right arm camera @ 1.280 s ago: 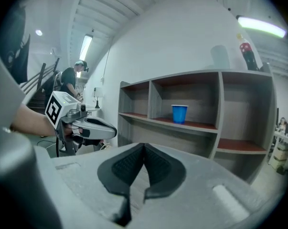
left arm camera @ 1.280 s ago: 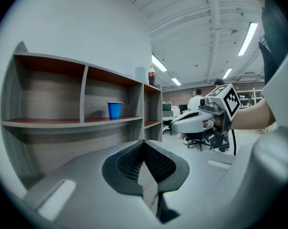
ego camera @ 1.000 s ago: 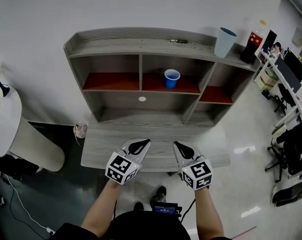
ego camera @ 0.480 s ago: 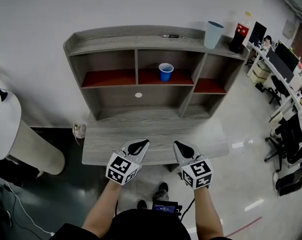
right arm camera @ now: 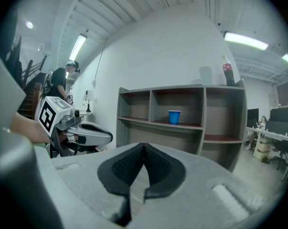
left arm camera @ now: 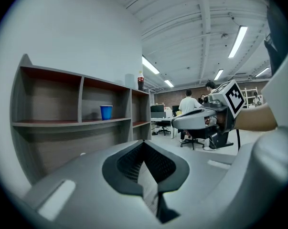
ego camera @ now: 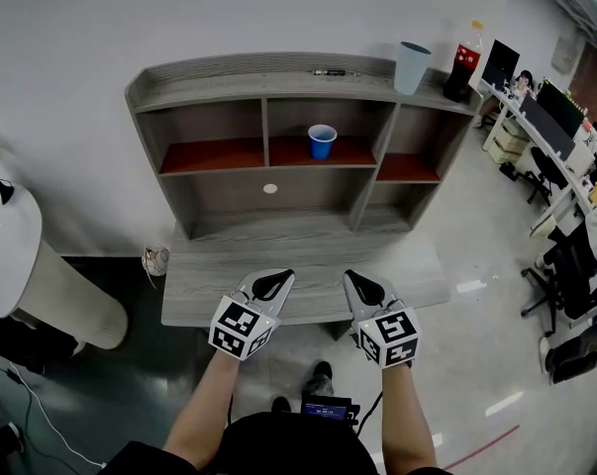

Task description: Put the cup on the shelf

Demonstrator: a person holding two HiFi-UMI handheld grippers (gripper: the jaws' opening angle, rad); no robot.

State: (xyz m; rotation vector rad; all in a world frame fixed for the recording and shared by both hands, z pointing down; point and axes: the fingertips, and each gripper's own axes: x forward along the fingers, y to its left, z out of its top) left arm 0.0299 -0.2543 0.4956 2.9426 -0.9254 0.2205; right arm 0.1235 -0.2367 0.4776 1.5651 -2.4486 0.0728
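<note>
Room: a grey wooden shelf unit point(ego camera: 278, 79) is standing against a white office wall, with a grey desk top point(ego camera: 308, 260) jutting out towards the person.
Cup: the blue cup point(ego camera: 322, 141) is sitting upright in the middle compartment, on the red board, well apart from both grippers.
Top board: a pale tumbler point(ego camera: 412, 66) and a dark bottle point(ego camera: 462, 60) are standing at its right end.
Left gripper point(ego camera: 274, 284): hovering over the desk top's near edge; jaws are pressing fully together, gripping nothing.
Right gripper point(ego camera: 362, 288): hovering beside the left one; jaw tips are meeting, with nothing between them.
</note>
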